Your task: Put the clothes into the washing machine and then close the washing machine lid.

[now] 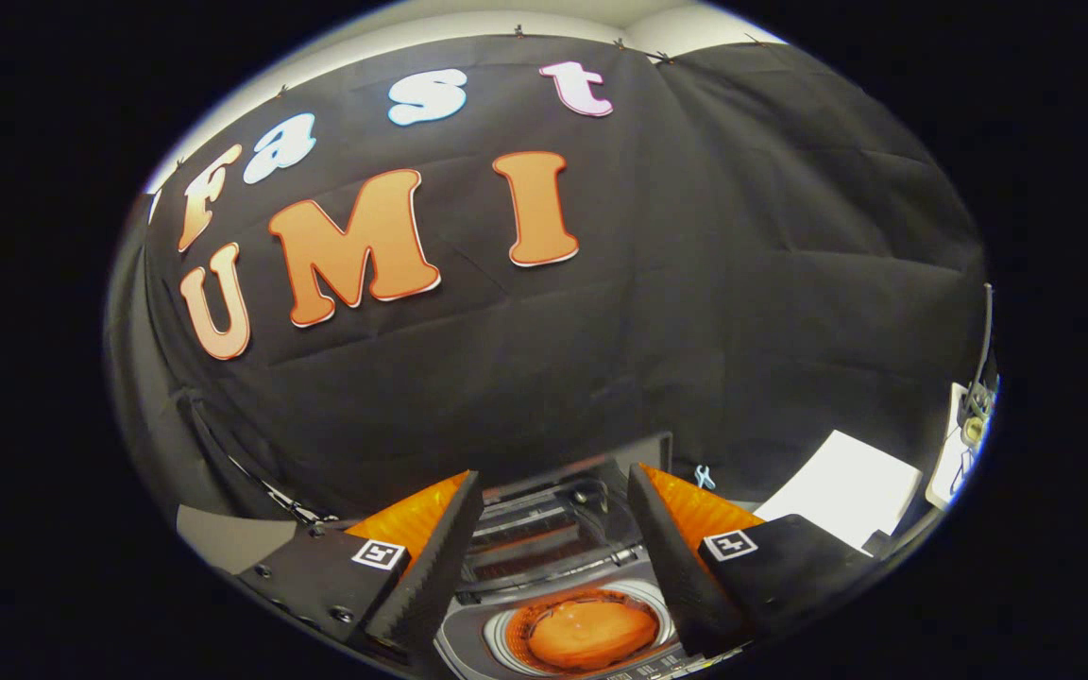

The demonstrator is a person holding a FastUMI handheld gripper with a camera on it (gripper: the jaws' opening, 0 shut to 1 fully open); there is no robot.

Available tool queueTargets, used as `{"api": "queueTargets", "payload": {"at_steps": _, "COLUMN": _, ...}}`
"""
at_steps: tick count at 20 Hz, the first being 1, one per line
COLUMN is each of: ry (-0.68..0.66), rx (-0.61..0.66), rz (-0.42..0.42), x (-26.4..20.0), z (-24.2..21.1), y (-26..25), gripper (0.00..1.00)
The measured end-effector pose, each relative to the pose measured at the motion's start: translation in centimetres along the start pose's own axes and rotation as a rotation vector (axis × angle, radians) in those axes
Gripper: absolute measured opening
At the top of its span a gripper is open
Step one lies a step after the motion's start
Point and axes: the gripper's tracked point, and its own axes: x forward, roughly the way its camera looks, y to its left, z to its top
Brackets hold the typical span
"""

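Black cloth [657, 312] hangs as the booth's wall across most of what I see, creased in long folds, with a strip of pale ceiling [506, 17] above it. Low down, between my two fingers, sits one washing machine [553, 567], its lid [601, 453] raised and leaning back toward the cloth. In the round drum opening [586, 628] I count one bundle of orange clothes [591, 635], lying inside the tub and ringed by the pale rim. The gripper [553, 538] hovers above the machine with its fingers spread wide apart, nothing held between them; the drum and the clothes show through the gap, below the fingertips [454, 529]. Each finger carries one square marker tag [380, 554], so I count two in all. Moving outward, one small blue clip [705, 477] lies just beyond the right finger, near the foot of the cloth. Further to the right one white sheet [841, 486] lies flat on the surface. Past it stands a white fitting with cables [964, 444], too small for me to make out
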Motion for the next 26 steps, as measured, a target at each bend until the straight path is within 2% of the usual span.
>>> {"api": "queueTargets", "payload": {"at_steps": 6, "ry": -0.003, "rx": -0.052, "rz": 0.075, "x": 3.8, "z": 2.5, "y": 4.2, "gripper": 0.99}}
{"api": "queueTargets", "payload": {"at_steps": 10, "ry": 0.04, "rx": -0.111, "rz": 0.097, "x": 7.0, "z": 1.4, "y": 6.0, "gripper": 0.99}}
{"api": "queueTargets", "payload": {"at_steps": 17, "ry": 0.142, "rx": -0.141, "rz": 0.061, "x": 10.8, "z": -1.3, "y": 5.0, "gripper": 0.99}}
{"api": "queueTargets", "payload": {"at_steps": 19, "ry": 0.212, "rx": -0.135, "rz": 0.039, "x": 11.3, "z": -3.9, "y": 4.0, "gripper": 1.0}}
{"api": "queueTargets", "payload": {"at_steps": 20, "ry": 0.288, "rx": -0.172, "rz": 0.02, "x": 11.0, "z": -6.1, "y": 3.3, "gripper": 1.0}}
{"api": "queueTargets", "payload": {"at_steps": 21, "ry": 0.197, "rx": -0.254, "rz": -0.013, "x": 10.3, "z": -5.6, "y": 2.4, "gripper": 1.0}}
{"api": "queueTargets", "payload": {"at_steps": 22, "ry": 0.181, "rx": -0.299, "rz": 0.018, "x": 10.8, "z": -5.8, "y": 2.4, "gripper": 1.0}}
{"api": "queueTargets", "payload": {"at_steps": 23, "ry": 0.158, "rx": -0.295, "rz": 0.026, "x": 10.6, "z": -5.5, "y": 2.6, "gripper": 1.0}}
{"api": "queueTargets", "payload": {"at_steps": 24, "ry": 0.177, "rx": -0.256, "rz": 0.026, "x": 10.2, "z": -5.9, "y": 2.2, "gripper": 0.94}}
{"api": "queueTargets", "payload": {"at_steps": 26, "ry": 0.157, "rx": -0.228, "rz": 0.011, "x": 10.0, "z": -5.8, "y": 1.6, "gripper": 0.94}}
